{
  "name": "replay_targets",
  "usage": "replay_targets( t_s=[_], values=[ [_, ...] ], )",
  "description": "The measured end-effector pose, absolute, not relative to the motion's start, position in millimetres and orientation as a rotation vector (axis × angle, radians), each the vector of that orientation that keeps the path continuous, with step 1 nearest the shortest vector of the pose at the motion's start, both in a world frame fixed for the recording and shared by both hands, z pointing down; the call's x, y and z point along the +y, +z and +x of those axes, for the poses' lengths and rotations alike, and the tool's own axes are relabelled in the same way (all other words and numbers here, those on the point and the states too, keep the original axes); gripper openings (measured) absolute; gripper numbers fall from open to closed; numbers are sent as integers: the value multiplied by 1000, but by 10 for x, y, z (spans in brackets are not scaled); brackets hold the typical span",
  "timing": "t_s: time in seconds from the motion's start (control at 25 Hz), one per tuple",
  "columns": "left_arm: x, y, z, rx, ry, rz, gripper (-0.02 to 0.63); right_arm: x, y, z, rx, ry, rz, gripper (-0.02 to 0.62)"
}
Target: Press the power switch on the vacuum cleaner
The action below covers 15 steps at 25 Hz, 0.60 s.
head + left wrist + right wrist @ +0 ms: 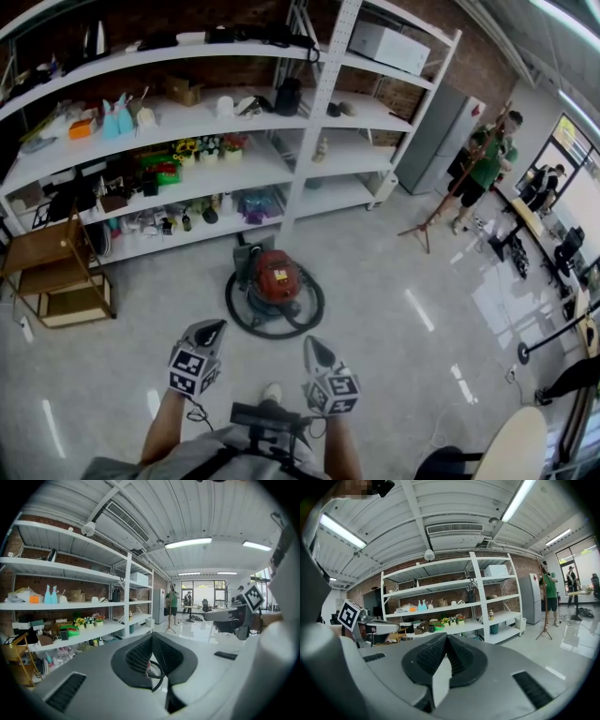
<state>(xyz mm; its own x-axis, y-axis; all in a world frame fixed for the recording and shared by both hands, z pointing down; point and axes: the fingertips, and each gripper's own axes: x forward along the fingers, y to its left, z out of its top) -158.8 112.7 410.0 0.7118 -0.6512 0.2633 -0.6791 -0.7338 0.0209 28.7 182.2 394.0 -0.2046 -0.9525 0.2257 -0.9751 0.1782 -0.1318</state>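
A red vacuum cleaner [277,278] stands on the floor in front of the shelves in the head view, ringed by its black hose [315,306]. I cannot make out its power switch. My left gripper [210,329] hovers short of it on the near left, with nothing in its shut jaws. My right gripper [317,348] is level with it on the near right, also shut and empty. Seen from its own camera, the left gripper [151,637] has its tips meeting, and a loop of the hose [158,671] shows below them. The right gripper [446,637] points at the shelves.
White shelving [309,122] full of small goods runs behind the vacuum. A low wooden rack [56,272] stands at the left. At the back right a person in green [485,157] stands by a tripod [427,225], with desks and chairs [553,244] beyond.
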Motion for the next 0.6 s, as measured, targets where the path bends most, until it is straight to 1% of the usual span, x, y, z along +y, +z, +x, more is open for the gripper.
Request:
replay_targets(
  t_s=[0.28,0.6],
  values=[
    [800,4108,-1566,-1130,364,2780,6,1513,4000,344,-2351,392,1890,12],
    [441,4174,-1268,-1103,400,2789,6,1149,4117,598,-2340,421,1888,12]
  ],
)
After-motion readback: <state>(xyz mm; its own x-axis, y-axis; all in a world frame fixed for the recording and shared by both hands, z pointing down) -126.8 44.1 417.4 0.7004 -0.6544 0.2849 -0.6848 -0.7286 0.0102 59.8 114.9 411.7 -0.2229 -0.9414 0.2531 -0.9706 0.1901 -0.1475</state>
